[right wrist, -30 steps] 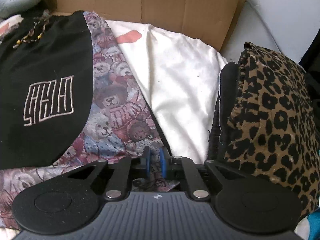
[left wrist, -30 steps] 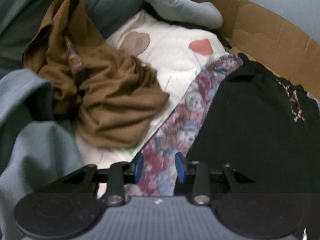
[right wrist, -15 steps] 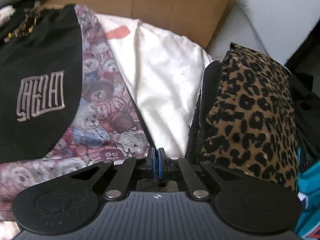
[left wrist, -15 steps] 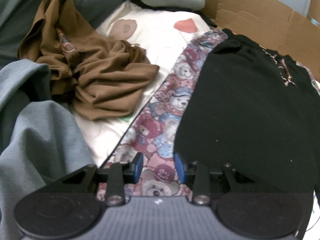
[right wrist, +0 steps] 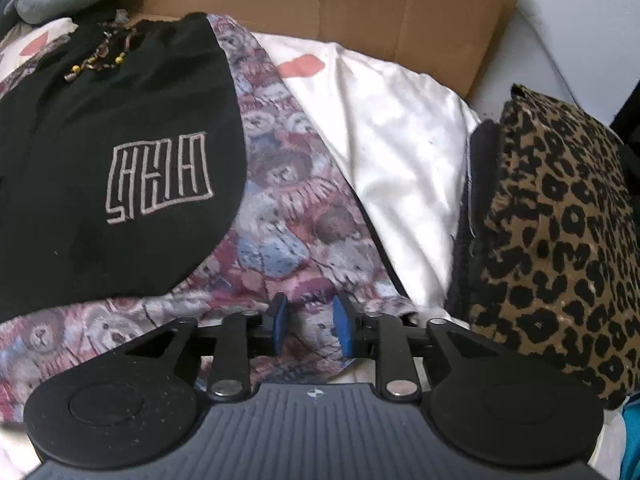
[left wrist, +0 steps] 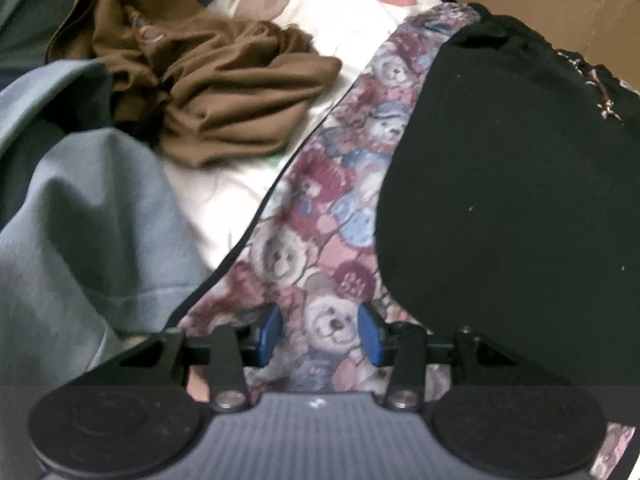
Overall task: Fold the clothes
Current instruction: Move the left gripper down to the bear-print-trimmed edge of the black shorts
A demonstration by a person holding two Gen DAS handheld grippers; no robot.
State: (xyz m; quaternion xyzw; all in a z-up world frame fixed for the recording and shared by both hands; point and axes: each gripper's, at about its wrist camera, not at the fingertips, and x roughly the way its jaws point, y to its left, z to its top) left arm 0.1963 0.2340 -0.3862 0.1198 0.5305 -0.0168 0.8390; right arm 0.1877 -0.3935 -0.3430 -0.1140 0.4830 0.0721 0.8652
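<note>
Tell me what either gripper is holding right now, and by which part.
Nothing is held. The left gripper and right gripper are both opening, blue pads apart over the teddy bear fabric, not pinching it.

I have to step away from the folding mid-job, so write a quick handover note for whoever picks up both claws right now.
Left claw: jaws opening over the near edge of the teddy-bear fabric; pads not pressing on it.
Right claw: jaws opening above the same fabric's near right corner; nothing gripped.
Things: black garment lies flat on the teddy-bear fabric, logo up. Crumpled brown garment and grey-blue garment lie to the left; a leopard-print piece sits to the right, looking already folded.
Done: black garment laid out flat.
Left: fold the black garment, probably by its near edge, then the brown and grey-blue ones.
</note>
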